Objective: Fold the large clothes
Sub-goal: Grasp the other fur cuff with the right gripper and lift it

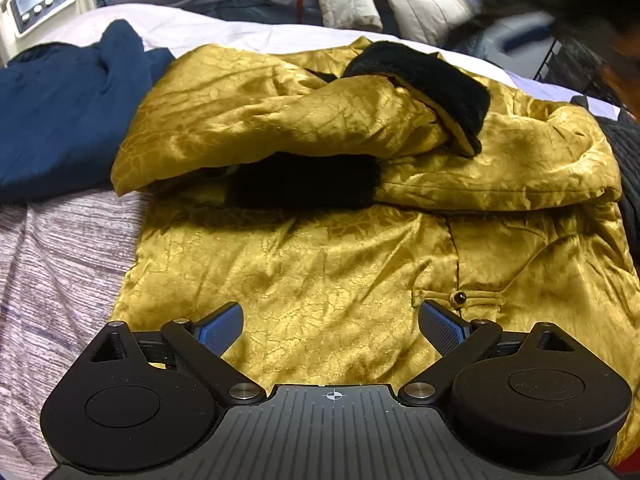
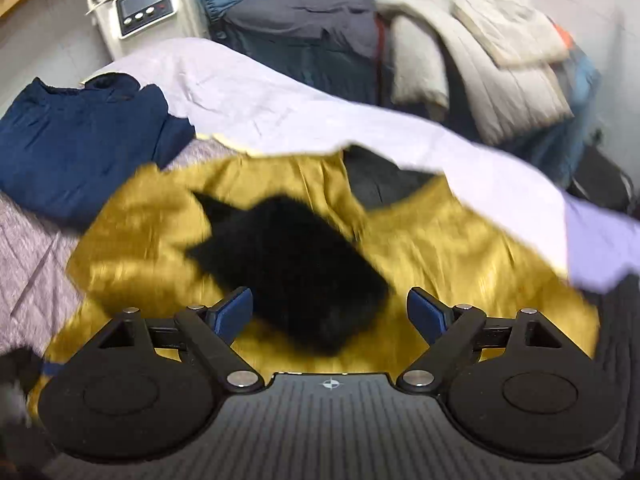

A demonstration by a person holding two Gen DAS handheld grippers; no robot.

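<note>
**Already half-folded, jacket's hem sits nearest the left tongs**

Lengthwise, the gold brocade jacket (image 1: 320, 264) runs away from both tongs across the striped bedspread (image 1: 60, 248), sleeves crossed over its chest, black fur cuffs (image 1: 304, 184) in the middle. Its hem lies directly under the left gripper (image 1: 330, 326), whose jaws are spread wide and hold nothing. Further up, the right gripper (image 2: 329, 312) hovers over a cuff, equally wide, empty. A folded navy garment (image 1: 60, 120) lies beside it.

Gold black-cuffed jacket (image 1: 328, 248), sleeves crossed
</note>
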